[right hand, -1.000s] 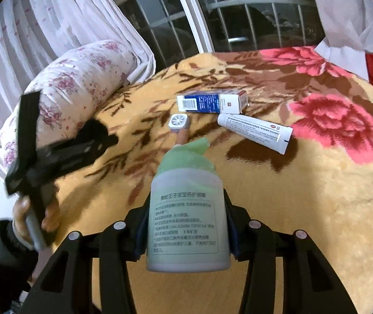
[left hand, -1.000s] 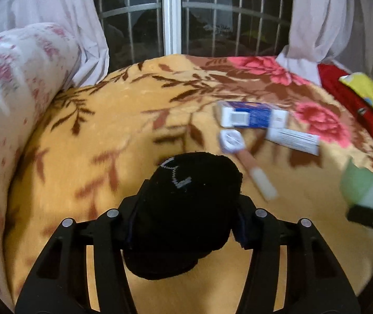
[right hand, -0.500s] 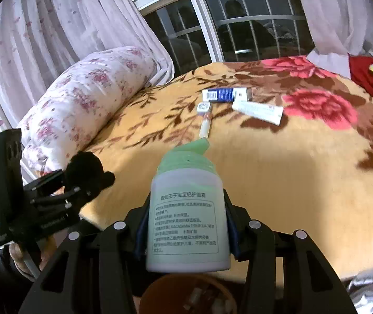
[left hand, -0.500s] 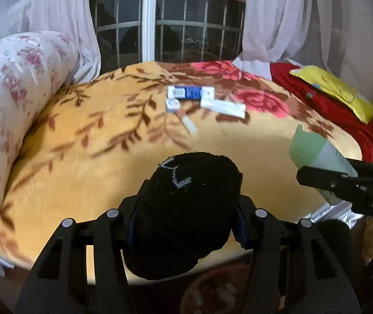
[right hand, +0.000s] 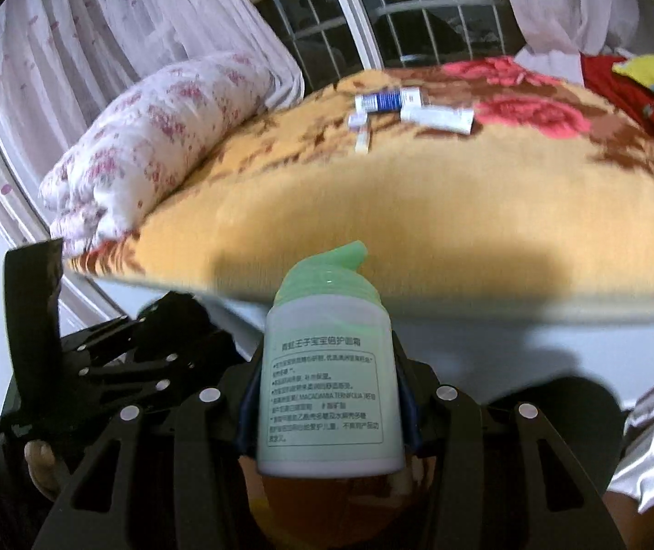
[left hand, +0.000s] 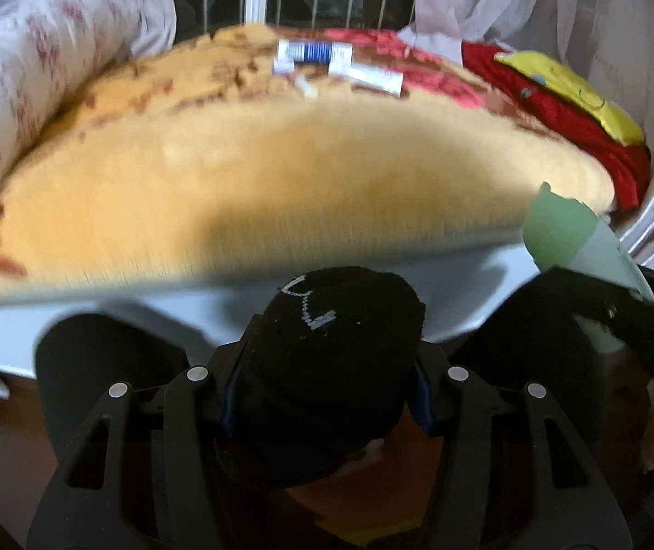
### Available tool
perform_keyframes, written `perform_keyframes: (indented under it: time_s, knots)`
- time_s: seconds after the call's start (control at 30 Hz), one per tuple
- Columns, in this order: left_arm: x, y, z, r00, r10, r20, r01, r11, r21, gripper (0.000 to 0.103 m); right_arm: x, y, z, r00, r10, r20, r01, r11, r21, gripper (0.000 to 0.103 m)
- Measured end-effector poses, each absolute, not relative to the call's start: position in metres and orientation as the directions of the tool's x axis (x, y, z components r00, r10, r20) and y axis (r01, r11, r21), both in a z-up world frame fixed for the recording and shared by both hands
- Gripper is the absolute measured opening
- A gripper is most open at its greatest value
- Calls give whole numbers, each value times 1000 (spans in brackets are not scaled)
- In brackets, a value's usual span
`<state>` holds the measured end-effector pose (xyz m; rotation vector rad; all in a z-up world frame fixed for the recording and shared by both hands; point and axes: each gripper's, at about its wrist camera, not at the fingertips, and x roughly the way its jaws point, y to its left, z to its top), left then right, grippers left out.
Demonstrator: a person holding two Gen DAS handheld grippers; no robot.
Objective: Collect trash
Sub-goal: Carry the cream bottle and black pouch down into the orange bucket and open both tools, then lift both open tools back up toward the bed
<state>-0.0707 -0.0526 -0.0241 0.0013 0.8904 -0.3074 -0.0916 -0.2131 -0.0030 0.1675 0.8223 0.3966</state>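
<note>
Left wrist: left tool (left hand: 324, 394) clenched on black sock (left hand: 327, 357) | right tool (right hand: 327, 408) grasping lotion bottle (right hand: 329, 380) | both below bed (right hand: 418, 201) edge

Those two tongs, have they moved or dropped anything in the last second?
Both pulled back off the bed and now hang past its edge, above an orange bin. Nothing was let go: the left tongs still grip the black sock, the right tongs the green-capped bottle. The box, tube and small stick lie as before.
</note>
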Motion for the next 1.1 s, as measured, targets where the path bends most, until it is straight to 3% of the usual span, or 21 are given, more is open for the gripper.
perform_keyframes:
  time_s: [0.27, 0.7, 0.77, 0.8, 0.87, 0.9, 1.1]
  knots:
    - [-74, -53, -57, 489, -285, -824, 262, 949, -173, 53, -108, -212, -45, 540, 426, -726, -222, 904, 366, 47]
    - [-70, -56, -68, 447, -278, -850, 267, 949, -170, 54, -104, -209, -60, 490, 443, -751, -217, 896, 388, 47]
    - [-69, -58, -69, 440, -276, -855, 267, 949, -168, 56, -102, -210, -63, 478, 445, -757, -208, 895, 395, 48]
    - [-68, -58, -71, 432, -270, -861, 265, 950, -164, 62, -101, -211, -66, 469, 448, -761, -203, 893, 401, 49]
    - [-66, -59, -76, 406, -252, -878, 261, 953, -153, 71, -99, -212, -68, 461, 444, -768, -187, 895, 405, 61]
    - [-65, -60, -78, 397, -248, -884, 260, 954, -151, 73, -99, -214, -68, 464, 442, -768, -180, 896, 407, 62]
    - [-62, -60, -84, 373, -240, -896, 253, 956, -150, 75, -101, -218, -61, 496, 435, -751, -179, 898, 402, 62]
